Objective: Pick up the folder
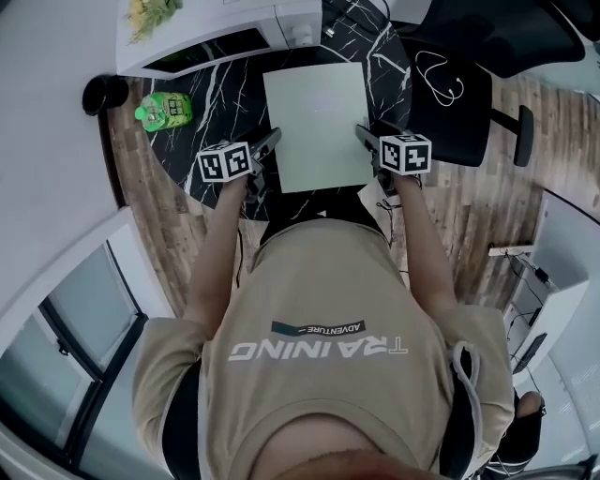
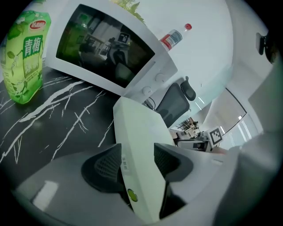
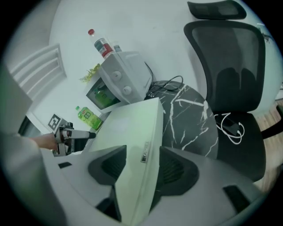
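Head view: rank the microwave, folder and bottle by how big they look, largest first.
1. The folder and the microwave: about alike here, and the picture's top edge cuts the microwave off, so no ranking between them.
2. The bottle: clearly the smallest.

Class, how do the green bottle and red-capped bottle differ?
The green bottle has a green cap; the red-capped bottle is clear with a red label. The green bottle stands on the table beside the microwave; the red-capped bottle shows behind it. Both have caps.
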Action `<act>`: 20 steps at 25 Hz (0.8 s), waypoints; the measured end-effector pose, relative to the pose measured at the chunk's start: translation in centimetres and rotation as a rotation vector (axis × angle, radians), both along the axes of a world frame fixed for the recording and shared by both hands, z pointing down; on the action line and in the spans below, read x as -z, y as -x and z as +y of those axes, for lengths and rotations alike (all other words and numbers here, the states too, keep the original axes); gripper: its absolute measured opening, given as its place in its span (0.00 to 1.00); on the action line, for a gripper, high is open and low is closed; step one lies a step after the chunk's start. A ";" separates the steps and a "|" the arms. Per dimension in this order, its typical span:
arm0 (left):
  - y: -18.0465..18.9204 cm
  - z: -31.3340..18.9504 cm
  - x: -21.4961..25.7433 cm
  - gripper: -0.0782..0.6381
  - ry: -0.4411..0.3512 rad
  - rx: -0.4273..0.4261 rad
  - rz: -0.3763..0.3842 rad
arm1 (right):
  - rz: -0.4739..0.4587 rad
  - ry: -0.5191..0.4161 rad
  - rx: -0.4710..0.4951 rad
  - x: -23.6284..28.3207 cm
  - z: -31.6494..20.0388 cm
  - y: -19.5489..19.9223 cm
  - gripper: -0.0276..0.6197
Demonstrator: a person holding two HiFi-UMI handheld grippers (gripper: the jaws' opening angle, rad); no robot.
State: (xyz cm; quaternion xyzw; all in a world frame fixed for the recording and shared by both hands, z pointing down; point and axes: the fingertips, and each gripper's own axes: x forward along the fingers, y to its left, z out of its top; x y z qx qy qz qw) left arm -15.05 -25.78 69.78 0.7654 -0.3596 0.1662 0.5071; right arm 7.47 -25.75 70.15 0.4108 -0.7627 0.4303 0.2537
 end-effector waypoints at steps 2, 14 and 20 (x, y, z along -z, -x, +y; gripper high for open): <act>-0.3 0.5 -0.8 0.41 0.038 -0.018 0.000 | -0.002 0.044 0.001 -0.8 -0.2 0.1 0.36; -1.9 0.8 -3.6 0.44 0.190 -0.040 0.081 | -0.229 0.312 0.002 -4.4 -0.7 1.3 0.45; -2.4 0.5 -4.4 0.48 0.249 -0.093 0.089 | -0.256 0.384 0.033 -5.0 -0.7 1.8 0.50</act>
